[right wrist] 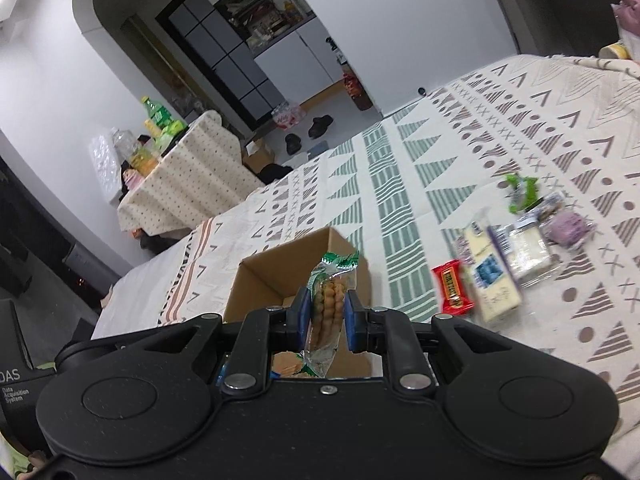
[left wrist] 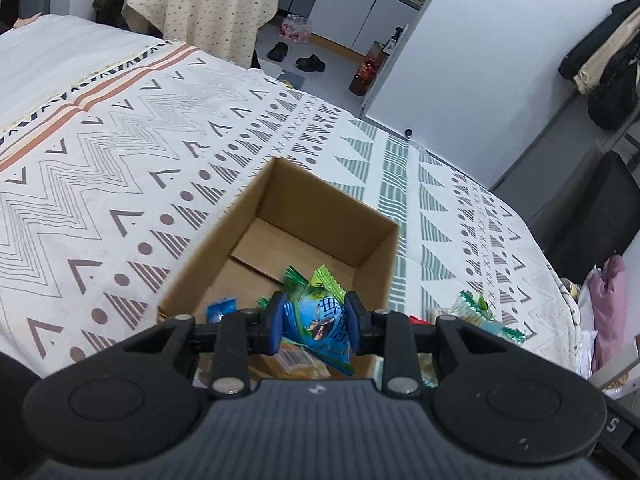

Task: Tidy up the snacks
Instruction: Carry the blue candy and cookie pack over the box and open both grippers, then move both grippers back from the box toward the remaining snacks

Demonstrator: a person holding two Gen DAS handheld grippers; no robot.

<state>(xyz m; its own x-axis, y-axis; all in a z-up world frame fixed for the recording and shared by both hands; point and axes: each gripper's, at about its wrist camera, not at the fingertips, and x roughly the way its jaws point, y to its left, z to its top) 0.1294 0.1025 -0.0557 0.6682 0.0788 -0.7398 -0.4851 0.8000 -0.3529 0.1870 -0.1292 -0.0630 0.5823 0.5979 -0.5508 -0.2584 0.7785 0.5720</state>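
Left wrist view: an open cardboard box (left wrist: 280, 240) sits on a patterned bedspread (left wrist: 120, 160). The left gripper (left wrist: 315, 322) hangs above the box's near edge, its blue pads clenched on a blue-green snack packet (left wrist: 320, 320). That packet stands roughly upright between the pads, its crimped green end pointing up and away over the box. Inside the box, near the same edge, lie a small blue wrapper (left wrist: 221, 307) and a tan-wrapped snack (left wrist: 300, 360), partly hidden by the gripper. Beside the box, on its right, a green-trimmed packet (left wrist: 476, 312) lies on the bedspread.

Right wrist view: the right gripper (right wrist: 328, 316) is closed on a clear packet of twisted biscuits (right wrist: 329, 304), held over the box (right wrist: 272, 276). Its long axis runs vertically, the green-and-white sealed end uppermost. Well to the right of the box lie a red bar (right wrist: 454, 288), a pale cracker packet (right wrist: 492, 276), a clear-wrapped white snack (right wrist: 528, 252), a purple item (right wrist: 568, 228) and a green wrapper (right wrist: 520, 192), all blurred.
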